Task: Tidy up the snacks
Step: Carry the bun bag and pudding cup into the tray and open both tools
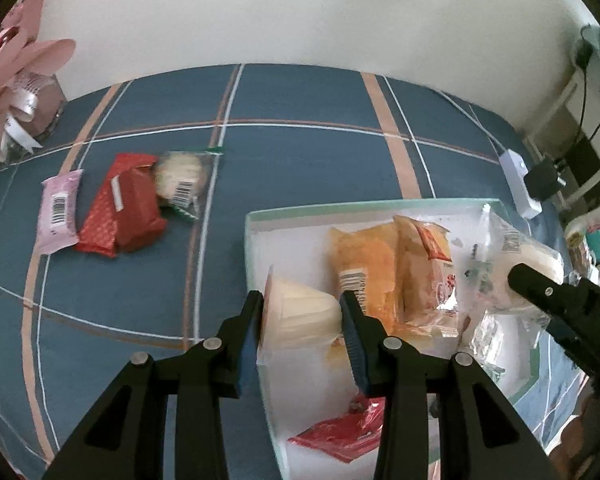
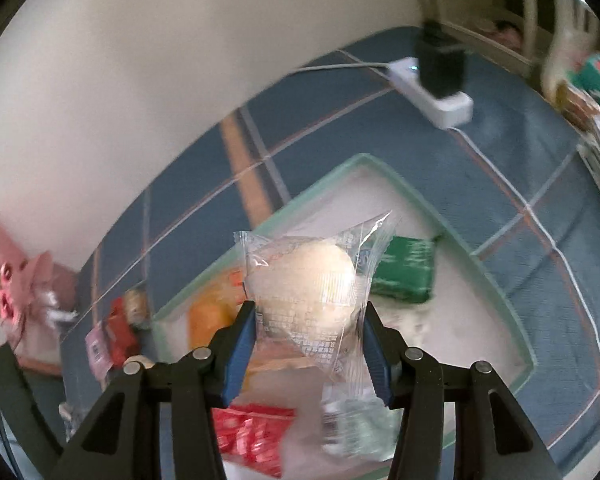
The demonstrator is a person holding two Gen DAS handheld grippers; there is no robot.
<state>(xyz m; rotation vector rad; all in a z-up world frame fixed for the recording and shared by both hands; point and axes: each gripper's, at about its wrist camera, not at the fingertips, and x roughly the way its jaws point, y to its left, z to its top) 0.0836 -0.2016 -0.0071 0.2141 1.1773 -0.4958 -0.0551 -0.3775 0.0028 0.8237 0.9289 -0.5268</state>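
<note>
Carrying a pale jelly cup (image 1: 300,312) clamped in the left gripper's (image 1: 302,320) fingers and a clear-wrapped round cake (image 2: 312,300) pinched in the right gripper's (image 2: 310,332), both over the white tray (image 1: 256,248) on the bed (image 1: 300,140), probably needing lowering and releasing next.

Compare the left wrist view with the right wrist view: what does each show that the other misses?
Only the left wrist view: the left gripper shut on a pale cup-shaped snack.

Only the right wrist view: a green packet in the tray, and the right gripper shut on a clear-wrapped round pastry.

Both: the tray, orange packets, a red packet, the power strip, and the plaid cloth.
</note>
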